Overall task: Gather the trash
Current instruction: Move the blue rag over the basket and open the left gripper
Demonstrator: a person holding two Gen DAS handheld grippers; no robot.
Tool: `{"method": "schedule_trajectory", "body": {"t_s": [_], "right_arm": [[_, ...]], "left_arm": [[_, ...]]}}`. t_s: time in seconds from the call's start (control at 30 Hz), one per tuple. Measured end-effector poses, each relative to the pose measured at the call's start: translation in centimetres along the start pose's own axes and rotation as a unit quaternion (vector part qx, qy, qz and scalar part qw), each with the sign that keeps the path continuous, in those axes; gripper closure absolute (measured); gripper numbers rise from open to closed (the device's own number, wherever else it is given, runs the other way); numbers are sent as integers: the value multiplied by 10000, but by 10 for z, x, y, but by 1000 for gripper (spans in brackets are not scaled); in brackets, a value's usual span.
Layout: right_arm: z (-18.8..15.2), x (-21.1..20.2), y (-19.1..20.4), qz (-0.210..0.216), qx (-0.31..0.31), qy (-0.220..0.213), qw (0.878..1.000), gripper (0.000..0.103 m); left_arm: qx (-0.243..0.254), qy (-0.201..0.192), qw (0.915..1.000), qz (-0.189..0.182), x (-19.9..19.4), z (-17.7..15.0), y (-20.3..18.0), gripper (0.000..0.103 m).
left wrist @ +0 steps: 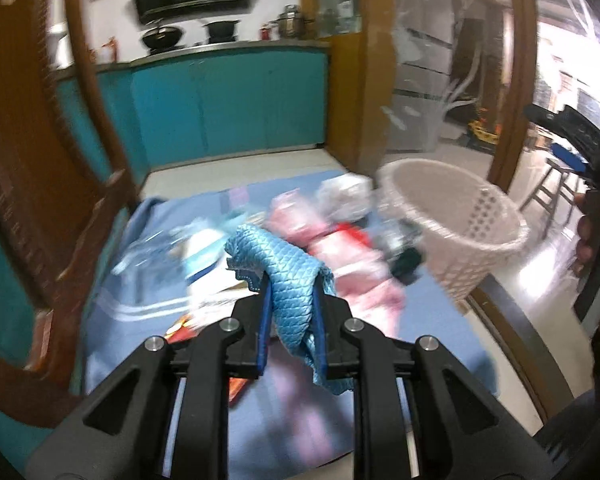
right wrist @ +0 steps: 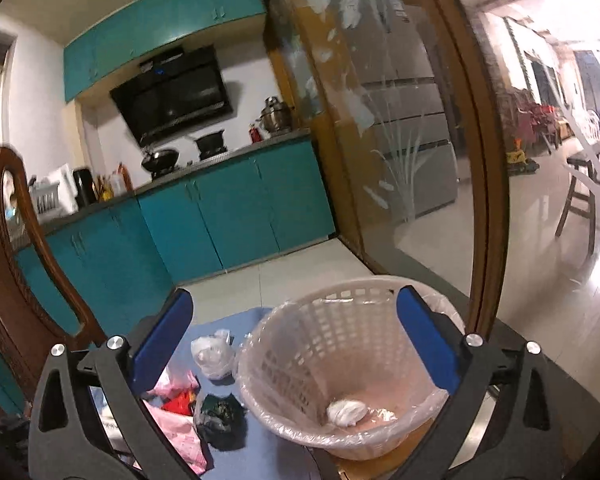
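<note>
Basket (right wrist: 340, 364): pale latticed plastic, clear liner, upright on blue cloth; one white crumpled wad (right wrist: 346, 412) at its bottom. Beside it on the cloth: clear bag (right wrist: 213, 354), dark green-black bag (right wrist: 219, 420), pink wrappers (right wrist: 175, 424). Blue quilted cloth (left wrist: 287, 280) pinched in left gripper (left wrist: 289, 320), draping over.

blue cloth-covered table (right wrist: 255, 452): lined basket (right wrist: 300, 364), pink wrappers (right wrist: 175, 424), clear bag (right wrist: 211, 354), dark bag (right wrist: 219, 420).
</note>
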State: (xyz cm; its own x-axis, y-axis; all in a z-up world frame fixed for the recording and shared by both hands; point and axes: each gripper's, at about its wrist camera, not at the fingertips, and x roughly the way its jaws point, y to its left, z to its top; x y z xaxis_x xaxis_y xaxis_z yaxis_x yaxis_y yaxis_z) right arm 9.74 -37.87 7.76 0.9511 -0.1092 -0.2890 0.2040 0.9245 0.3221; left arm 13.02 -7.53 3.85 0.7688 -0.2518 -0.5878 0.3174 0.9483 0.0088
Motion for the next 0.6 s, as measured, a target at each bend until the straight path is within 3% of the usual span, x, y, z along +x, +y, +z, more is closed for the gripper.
{"method": "schedule_trajectory", "body": {"t_s": [0.27,0.37,0.53,0.57,0.6], "right_arm": [[12,1,-51,-314,872,-119,9956,3],[17,-3,-66,-412,1066,-232,9932,3],[19,-6,-79,-440,1127,-256,9923,4],[19,-5,-80,-436,1105,-233,9926,4],[19,-4,-80,-426,1100,-216,9928,4]], "left_arm": [[456,-161,9919,-1177,42,86,-125,84],[702,-188,9887,-1310,69,113,-167,84],[752,-59,9866,-1448,98,132,-198,79],[790,-92,9862,-1454,102,132,-202,69],[813,-102,9863,-1432,105,132,-204,41]]}}
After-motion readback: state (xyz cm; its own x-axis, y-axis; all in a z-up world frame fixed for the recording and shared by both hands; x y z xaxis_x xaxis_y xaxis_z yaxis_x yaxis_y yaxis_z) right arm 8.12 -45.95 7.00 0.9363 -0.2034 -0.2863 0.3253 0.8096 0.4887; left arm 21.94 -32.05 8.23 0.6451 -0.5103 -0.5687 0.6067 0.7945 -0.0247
